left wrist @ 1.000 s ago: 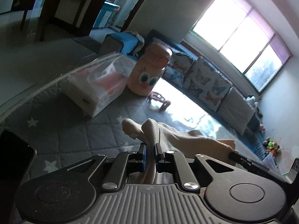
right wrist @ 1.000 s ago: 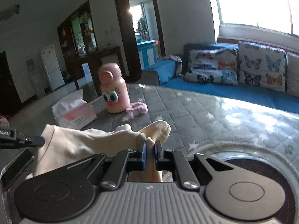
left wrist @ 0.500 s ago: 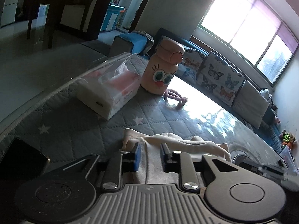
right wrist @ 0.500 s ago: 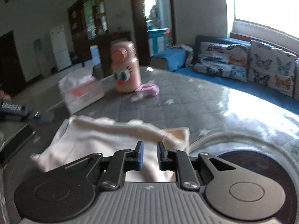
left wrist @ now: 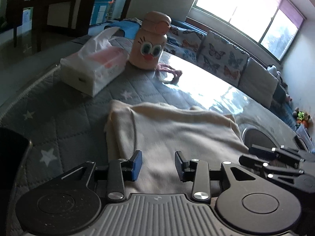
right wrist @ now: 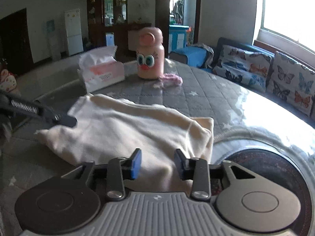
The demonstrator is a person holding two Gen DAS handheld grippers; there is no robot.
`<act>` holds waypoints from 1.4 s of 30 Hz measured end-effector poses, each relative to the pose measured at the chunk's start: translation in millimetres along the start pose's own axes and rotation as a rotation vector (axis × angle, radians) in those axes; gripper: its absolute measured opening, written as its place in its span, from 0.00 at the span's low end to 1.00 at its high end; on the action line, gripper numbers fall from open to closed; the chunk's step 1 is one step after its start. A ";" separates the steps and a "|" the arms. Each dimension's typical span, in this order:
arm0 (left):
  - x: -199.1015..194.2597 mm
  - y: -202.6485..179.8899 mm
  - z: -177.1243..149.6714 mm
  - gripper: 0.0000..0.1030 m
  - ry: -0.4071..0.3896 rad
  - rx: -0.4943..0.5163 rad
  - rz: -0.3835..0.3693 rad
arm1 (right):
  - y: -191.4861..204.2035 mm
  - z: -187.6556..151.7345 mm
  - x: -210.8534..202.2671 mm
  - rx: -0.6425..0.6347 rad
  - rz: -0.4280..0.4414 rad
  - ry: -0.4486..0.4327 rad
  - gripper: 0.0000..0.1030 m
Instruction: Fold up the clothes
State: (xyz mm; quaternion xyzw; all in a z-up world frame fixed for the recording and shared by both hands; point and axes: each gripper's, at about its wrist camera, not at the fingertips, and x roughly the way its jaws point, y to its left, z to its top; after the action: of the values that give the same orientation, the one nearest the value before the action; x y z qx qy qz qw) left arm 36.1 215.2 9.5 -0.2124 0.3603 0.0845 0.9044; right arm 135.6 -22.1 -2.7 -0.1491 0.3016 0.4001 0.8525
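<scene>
Our left gripper and right gripper are both opening, fingers apart, gripping nothing; the cream garment lies below them, folded flat on the quilted counter, likely released to settle the fold. Tissue pack and pink bottle stand well clear.

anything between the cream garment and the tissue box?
Nothing: only bare grey star-quilted mat separates the cream garment from the tissue box. The left wrist view shows it best; the right wrist view agrees.
</scene>
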 end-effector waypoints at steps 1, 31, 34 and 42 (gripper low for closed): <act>-1.1 -0.3 -2.0 0.40 -0.002 0.003 0.000 | 2.4 0.5 -1.4 -0.002 0.005 -0.008 0.38; -21.1 -9.4 -29.6 0.90 -0.042 0.072 0.058 | 22.0 -19.2 -14.6 0.019 0.014 0.009 0.83; -24.8 -13.3 -33.3 0.95 -0.055 0.092 0.079 | 21.6 -24.9 -19.6 0.031 0.014 0.010 0.86; -29.4 -21.2 -44.9 1.00 -0.063 0.120 0.088 | 19.0 -40.3 -27.0 0.065 0.011 0.020 0.95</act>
State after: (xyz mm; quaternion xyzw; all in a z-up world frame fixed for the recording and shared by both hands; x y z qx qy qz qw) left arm -6.4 176.2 7.4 -0.1390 0.3449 0.1089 0.9219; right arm 91.5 -46.0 -17.0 -0.1237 0.3236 0.3935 0.8516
